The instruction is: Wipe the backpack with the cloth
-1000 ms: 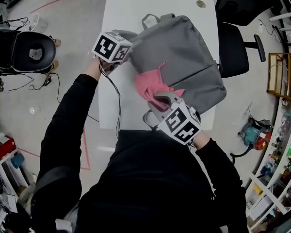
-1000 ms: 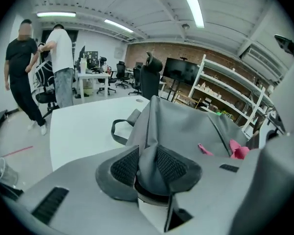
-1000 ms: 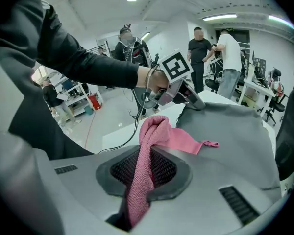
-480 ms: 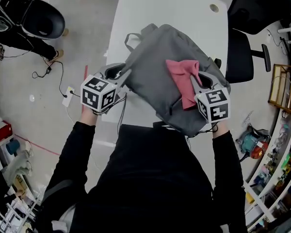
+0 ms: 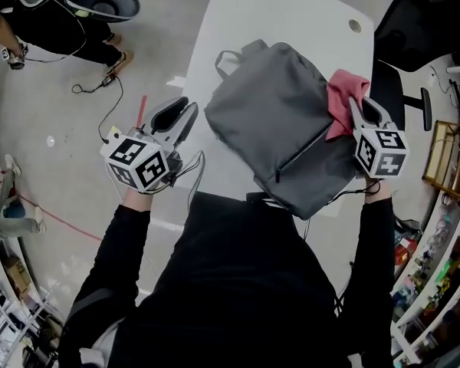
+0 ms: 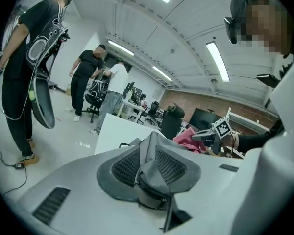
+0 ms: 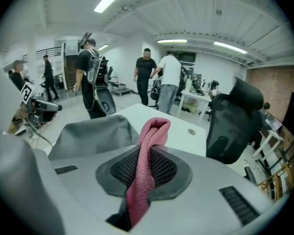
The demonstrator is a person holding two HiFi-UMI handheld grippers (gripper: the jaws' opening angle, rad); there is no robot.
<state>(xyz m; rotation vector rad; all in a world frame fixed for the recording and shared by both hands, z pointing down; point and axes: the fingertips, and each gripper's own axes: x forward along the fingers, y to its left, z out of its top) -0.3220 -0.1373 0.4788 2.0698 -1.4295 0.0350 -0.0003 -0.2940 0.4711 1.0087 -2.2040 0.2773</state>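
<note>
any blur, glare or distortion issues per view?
Head view: sharp, evenly lit, bowed at the edges. Left gripper view: heavy fisheye, dark corners, ceiling lights glare, backpack soft up close. Right gripper view: same fisheye; cloth slightly soft near the lens, background clear.

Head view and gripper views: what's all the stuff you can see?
backpack: one, grey, lying on the table
cloth: one, pink, at the backpack's right edge
table: one, white, under the backpack
chair: one, black, right of the table
people: several, dark and white tops, standing beyond the table
left gripper: one, grey, fingers just been closing, backpack fabric pinched between them
right gripper: one, grey, fingers shut on the cloth
sleeves: two, black, bottom of head view
</note>
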